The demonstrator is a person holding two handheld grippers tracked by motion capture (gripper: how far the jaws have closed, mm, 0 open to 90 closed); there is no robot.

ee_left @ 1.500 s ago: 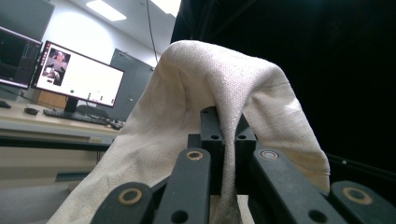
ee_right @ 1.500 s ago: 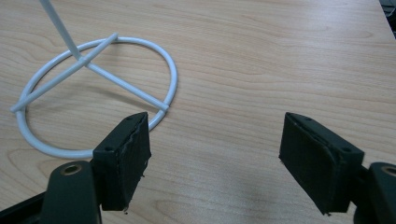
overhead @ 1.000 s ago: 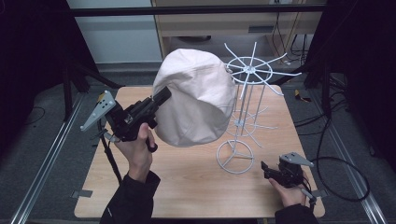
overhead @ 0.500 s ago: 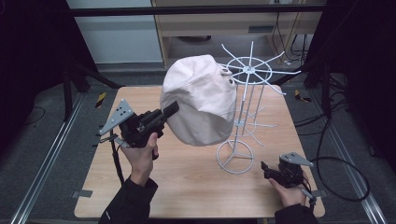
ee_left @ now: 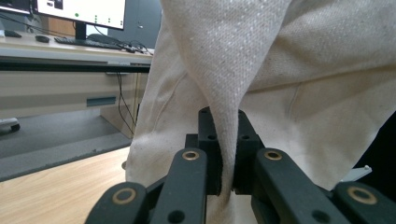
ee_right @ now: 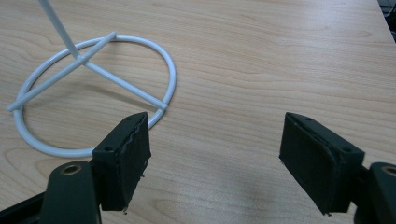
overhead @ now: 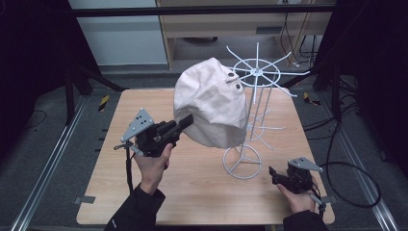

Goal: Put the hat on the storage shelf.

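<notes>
Cream canvas is pinched between the pads of the left gripper (overhead: 185, 121), which grips a fold of the hat (overhead: 211, 103) at frame centre. Compared with a second ago, this gripper sits lower and nearer the middle, and the hat has swung right against the white wire stand (overhead: 250, 120), hanging above the wooden table (overhead: 192, 192). At lower right, the right gripper (ee_right: 215, 158) rests unchanged, jaws spread wide, empty, near the stand's ring base.

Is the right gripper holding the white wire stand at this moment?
No, the right gripper is open and empty, beside the stand's ring base.
</notes>
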